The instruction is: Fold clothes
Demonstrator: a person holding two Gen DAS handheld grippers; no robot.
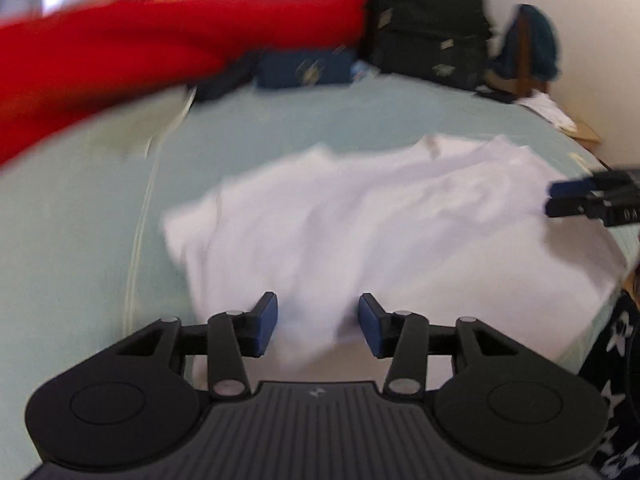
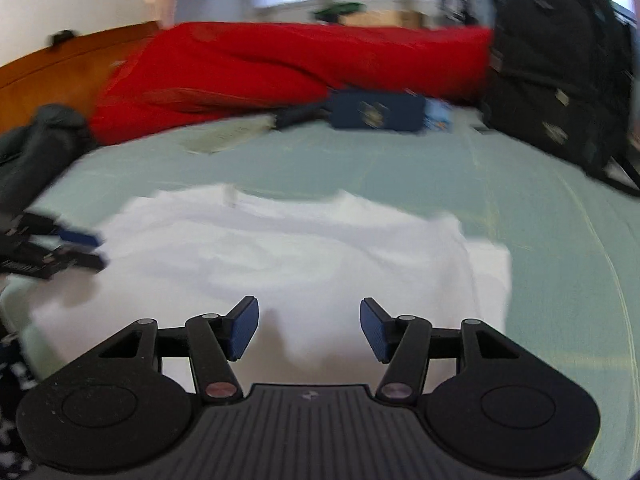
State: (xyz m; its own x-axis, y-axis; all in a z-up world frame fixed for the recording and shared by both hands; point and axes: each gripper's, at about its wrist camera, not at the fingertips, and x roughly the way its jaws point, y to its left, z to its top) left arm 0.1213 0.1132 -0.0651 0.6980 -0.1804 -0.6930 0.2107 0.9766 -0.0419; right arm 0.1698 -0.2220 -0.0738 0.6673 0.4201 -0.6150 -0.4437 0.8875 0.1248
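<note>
A white T-shirt [image 1: 360,224] lies partly folded on the pale green bed sheet [image 1: 80,260], its collar towards the far side. My left gripper [image 1: 318,320] hovers over the shirt's near edge, jaws apart, with nothing pinched between the blue pads. In the right wrist view the same shirt [image 2: 280,248] spreads out below my right gripper [image 2: 308,324], which is also open and empty over the near hem. Each gripper shows in the other's view: the right gripper [image 1: 560,200] at the shirt's right edge, the left gripper [image 2: 86,250] at its left edge. Both views are blurred.
A red garment [image 2: 280,68] lies across the far side of the bed, beside a black backpack [image 2: 560,72] and a dark blue case [image 2: 376,114]. A dark garment [image 2: 36,144] sits at the left by a wooden board [image 2: 60,68]. Star-patterned fabric [image 1: 616,360] is at the right.
</note>
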